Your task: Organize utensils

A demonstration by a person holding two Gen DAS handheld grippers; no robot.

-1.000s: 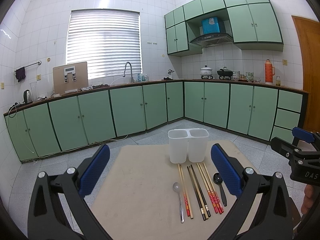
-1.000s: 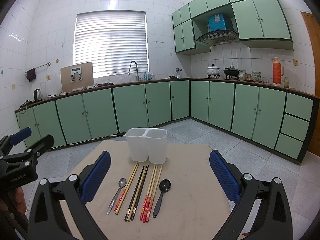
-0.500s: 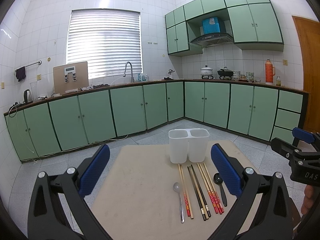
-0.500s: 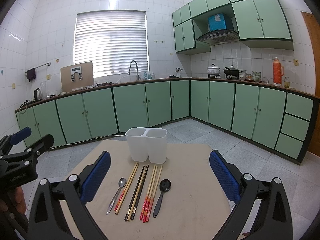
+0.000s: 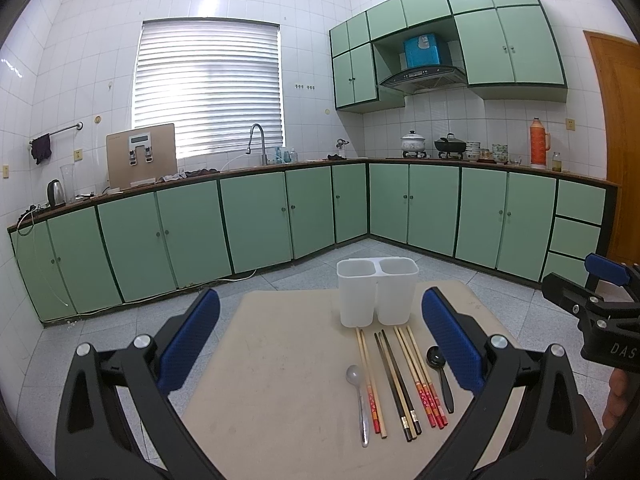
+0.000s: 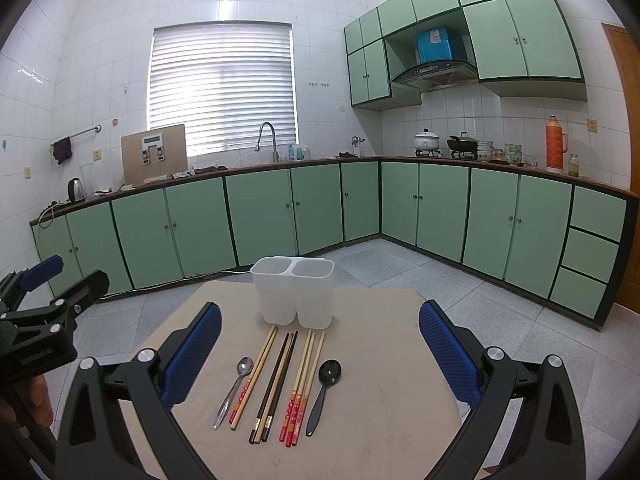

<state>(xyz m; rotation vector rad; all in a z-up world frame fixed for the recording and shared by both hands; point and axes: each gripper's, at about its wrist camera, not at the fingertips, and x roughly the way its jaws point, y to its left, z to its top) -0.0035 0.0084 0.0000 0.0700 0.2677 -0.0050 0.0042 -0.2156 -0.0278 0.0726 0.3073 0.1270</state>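
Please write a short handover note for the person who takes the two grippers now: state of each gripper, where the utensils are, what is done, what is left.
Left gripper: open, holds nothing, above the table.
Right gripper: open, holds nothing, above the table.
Holder: white, two compartments, upright at the far side; nothing shows above its rim.
In a row in front of it: metal spoon, three pairs of chopsticks, black spoon.
Done: nothing yet.
Left: put all chopsticks and both spoons into the holder.
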